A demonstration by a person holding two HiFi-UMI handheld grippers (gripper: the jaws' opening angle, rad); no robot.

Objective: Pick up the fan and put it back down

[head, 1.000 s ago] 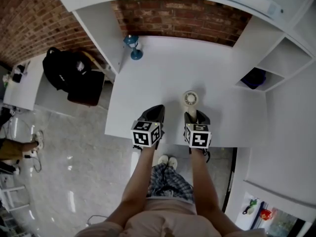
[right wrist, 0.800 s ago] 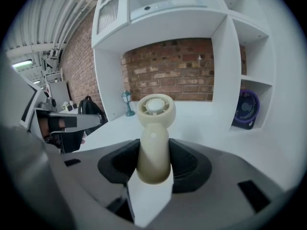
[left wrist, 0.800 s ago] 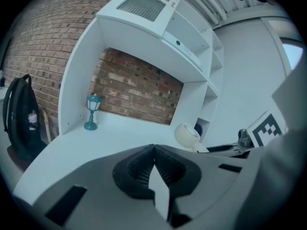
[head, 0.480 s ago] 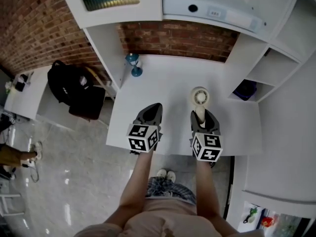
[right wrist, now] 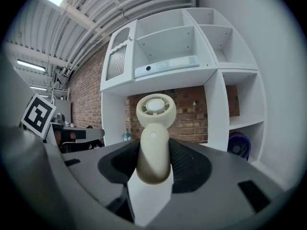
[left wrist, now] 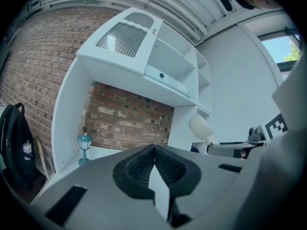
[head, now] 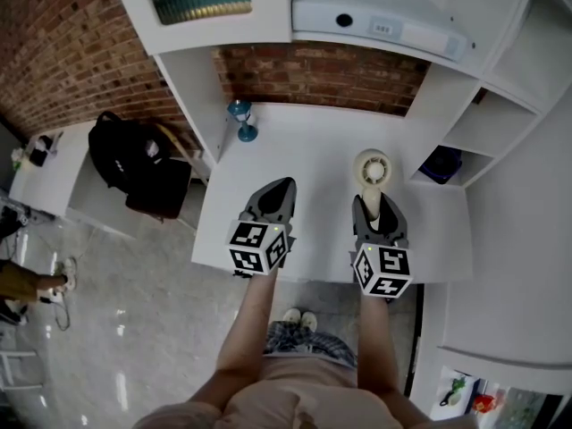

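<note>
The left forearm (head: 250, 329) and right forearm (head: 375, 347) reach forward side by side. The left tongs (head: 282, 186) point ahead, nearly level, with the jaws together and nothing between them. The right tongs (head: 376, 206) point the same way, clamped on the fan (head: 373, 167) by its handle.

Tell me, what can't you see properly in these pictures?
Head view: the bottom of the fan, hidden inside the right gripper.
Head view: the purple thing, half behind a shelf wall, too small to name.
Left gripper view: the black bag, cut off by the left edge.
</note>
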